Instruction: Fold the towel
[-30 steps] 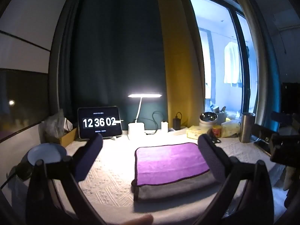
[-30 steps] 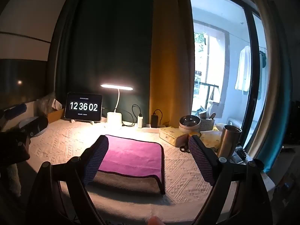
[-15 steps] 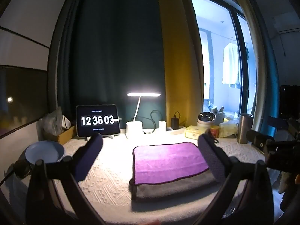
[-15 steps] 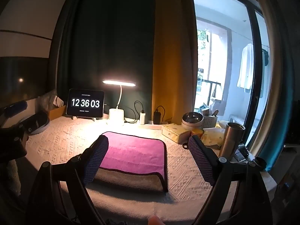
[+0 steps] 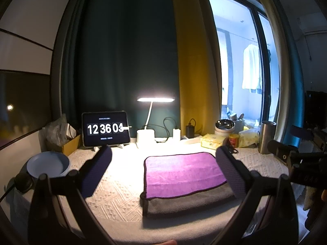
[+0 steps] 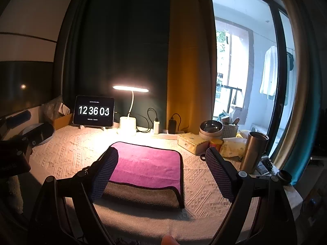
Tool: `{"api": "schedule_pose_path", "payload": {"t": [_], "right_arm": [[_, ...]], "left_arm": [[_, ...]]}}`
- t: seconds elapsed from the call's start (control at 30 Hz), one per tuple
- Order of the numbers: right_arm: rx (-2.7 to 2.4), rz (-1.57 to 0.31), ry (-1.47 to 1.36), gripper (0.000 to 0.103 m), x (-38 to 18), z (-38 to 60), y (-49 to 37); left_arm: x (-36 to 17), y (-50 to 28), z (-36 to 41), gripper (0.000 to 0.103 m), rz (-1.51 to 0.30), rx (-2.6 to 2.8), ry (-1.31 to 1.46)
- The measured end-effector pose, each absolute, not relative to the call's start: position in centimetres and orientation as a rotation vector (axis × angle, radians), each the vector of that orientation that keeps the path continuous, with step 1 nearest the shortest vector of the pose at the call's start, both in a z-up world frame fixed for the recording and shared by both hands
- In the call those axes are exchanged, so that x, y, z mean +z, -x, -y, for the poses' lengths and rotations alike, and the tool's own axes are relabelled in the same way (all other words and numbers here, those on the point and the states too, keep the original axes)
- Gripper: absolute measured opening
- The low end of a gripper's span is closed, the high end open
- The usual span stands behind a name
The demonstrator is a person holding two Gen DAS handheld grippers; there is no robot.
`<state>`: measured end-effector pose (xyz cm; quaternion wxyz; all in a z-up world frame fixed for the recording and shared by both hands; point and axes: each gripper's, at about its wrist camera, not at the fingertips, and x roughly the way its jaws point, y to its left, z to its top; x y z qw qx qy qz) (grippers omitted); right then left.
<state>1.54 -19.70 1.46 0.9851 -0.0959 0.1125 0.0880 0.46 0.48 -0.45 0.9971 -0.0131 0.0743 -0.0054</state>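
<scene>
A folded towel (image 5: 184,175), purple on top with a grey layer showing along its near edge, lies flat on the white patterned tablecloth (image 5: 114,194). It also shows in the right wrist view (image 6: 147,165). My left gripper (image 5: 163,167) is open and empty, held above the table's near edge, with the towel between and beyond its fingers. My right gripper (image 6: 161,171) is open and empty, also back from the towel. Each gripper appears at the edge of the other's view.
At the back stand a tablet clock (image 5: 105,128), a lit desk lamp (image 5: 147,134), chargers, a tissue box (image 6: 192,143), bowls and a steel tumbler (image 6: 254,153). A white bowl (image 5: 48,164) sits at the left. The window is on the right.
Both grippers have drawn back and risen slightly, so the towel sits a little lower and farther in view. The towel has not moved. The clock advanced a second.
</scene>
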Motion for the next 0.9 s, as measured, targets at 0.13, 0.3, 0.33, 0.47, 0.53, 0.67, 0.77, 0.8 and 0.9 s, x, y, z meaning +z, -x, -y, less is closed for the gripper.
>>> {"api": "schedule_pose_path", "payload": {"t": [0.13, 0.3, 0.33, 0.47, 0.53, 0.67, 0.77, 0.8, 0.9], "right_arm": [[0.178, -0.228, 0.193, 0.09, 1.33, 19.7, -1.61], [0.178, -0.233, 0.19, 0.09, 1.31, 19.7, -1.8], [0.178, -0.232, 0.19, 0.09, 1.28, 19.71, -1.77], [0.178, -0.234, 0.19, 0.09, 1.27, 19.63, -1.9], [0.18, -0.235, 0.189, 0.09, 1.12, 19.6, -1.96], [0.181, -0.237, 0.186, 0.09, 1.02, 19.57, -2.05], [0.181, -0.239, 0.185, 0.09, 0.96, 19.59, -2.13], [0.181, -0.24, 0.183, 0.09, 0.9, 19.58, -2.17], [0.181, -0.24, 0.184, 0.09, 0.83, 19.57, -2.18]], "left_arm": [[-0.48, -0.55, -0.45, 0.102, -0.154, -0.012, 0.025], [-0.49, -0.69, -0.47, 0.102, -0.159, -0.014, 0.025], [-0.53, -0.68, -0.43, 0.102, -0.16, -0.013, 0.024], [-0.52, -0.86, -0.42, 0.102, -0.167, -0.018, 0.022], [-0.55, -0.95, -0.35, 0.102, -0.169, -0.019, 0.021], [-0.56, -1.01, -0.32, 0.102, -0.17, -0.02, 0.02], [-0.58, -0.99, -0.28, 0.102, -0.17, -0.021, 0.02], [-0.59, -0.98, -0.28, 0.102, -0.169, -0.02, 0.02], [-0.64, -1.05, -0.27, 0.102, -0.172, -0.02, 0.021]]}}
